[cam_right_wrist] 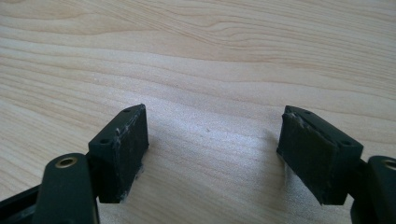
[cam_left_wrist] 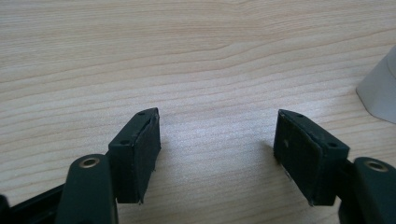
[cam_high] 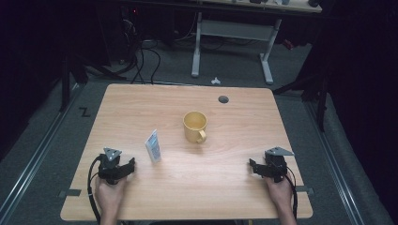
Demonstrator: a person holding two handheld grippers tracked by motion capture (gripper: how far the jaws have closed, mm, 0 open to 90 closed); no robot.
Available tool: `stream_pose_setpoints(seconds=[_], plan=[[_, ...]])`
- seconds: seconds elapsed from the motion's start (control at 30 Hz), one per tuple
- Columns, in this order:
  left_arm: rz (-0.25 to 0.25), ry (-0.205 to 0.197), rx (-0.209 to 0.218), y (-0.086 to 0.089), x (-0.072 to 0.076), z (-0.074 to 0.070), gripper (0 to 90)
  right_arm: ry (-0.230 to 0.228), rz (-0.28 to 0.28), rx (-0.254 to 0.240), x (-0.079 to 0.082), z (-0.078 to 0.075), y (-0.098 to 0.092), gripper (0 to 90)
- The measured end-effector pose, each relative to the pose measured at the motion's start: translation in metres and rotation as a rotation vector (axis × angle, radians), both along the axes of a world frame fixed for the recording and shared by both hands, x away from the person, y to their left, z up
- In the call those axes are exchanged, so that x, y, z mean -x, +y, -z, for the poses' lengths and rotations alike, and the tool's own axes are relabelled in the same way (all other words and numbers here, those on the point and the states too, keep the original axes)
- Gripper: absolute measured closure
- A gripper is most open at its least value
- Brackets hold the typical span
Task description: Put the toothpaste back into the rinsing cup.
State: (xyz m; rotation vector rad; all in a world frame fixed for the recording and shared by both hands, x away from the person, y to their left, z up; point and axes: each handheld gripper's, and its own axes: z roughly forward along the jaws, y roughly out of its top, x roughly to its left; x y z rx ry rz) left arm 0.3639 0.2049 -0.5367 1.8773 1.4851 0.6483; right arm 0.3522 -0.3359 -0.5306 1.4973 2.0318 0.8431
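Observation:
A yellow mug stands upright near the middle of the wooden table, its handle turned toward the person. A small white and blue tube lies to the mug's left. My left gripper rests on the table at the front left, open, with bare wood between its jaws. The tube's white end shows at the right edge of the left gripper view, apart from the jaws. My right gripper sits at the front right, also open with nothing between its jaws.
A round cable hole is in the table's far part. Beyond the table are a white desk frame, cables on the grey floor and dark surroundings. A person's hands hold both grippers near the front edge.

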Motion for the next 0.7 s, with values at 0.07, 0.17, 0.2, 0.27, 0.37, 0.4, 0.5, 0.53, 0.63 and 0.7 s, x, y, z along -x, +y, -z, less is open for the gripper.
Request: stream_pose_setpoints(seconds=[0.07,0.17,0.2,0.27,0.37,0.4,0.5,0.53,0.63,0.7], plan=[[0.0,0.0,0.0,0.0,0.0,0.0,31.9,0.0,0.0,0.0,0.0,0.0,0.0,24.1],[0.002,0.001,0.0,0.0,0.0,0.0,31.5,0.0,0.0,-0.001,0.0,0.0,0.0001,24.1],[0.001,0.001,0.001,0.0,0.0,0.0,31.5,0.0,0.0,-0.001,0.0,0.0,0.0001,24.1],[0.002,0.001,0.001,0.0001,0.0,0.0,31.4,0.0,-0.001,0.0,0.0,0.0,0.0,24.1],[0.003,0.001,0.001,0.0,0.0,0.0,31.2,0.0,0.0,-0.001,0.0,0.0,0.0001,24.1],[0.003,0.002,0.001,0.0,0.0,0.0,31.2,0.0,0.0,0.0,0.0,0.0,0.0,24.1],[0.003,0.002,0.001,0.0,-0.0001,0.0,31.0,0.0,0.0,-0.001,0.0,0.0,0.0,24.1],[0.004,0.002,0.001,0.0,-0.0001,0.0,31.0,0.0,0.0,0.001,0.0,0.0,0.0,24.1],[0.004,0.002,0.002,0.0001,-0.0002,0.0,31.0,0.0,0.0,0.001,-0.0001,0.0,0.0,24.1],[0.003,0.002,0.002,0.0002,-0.0002,0.0,31.1,0.0,0.001,0.0,-0.0001,0.0,0.0,24.1]])
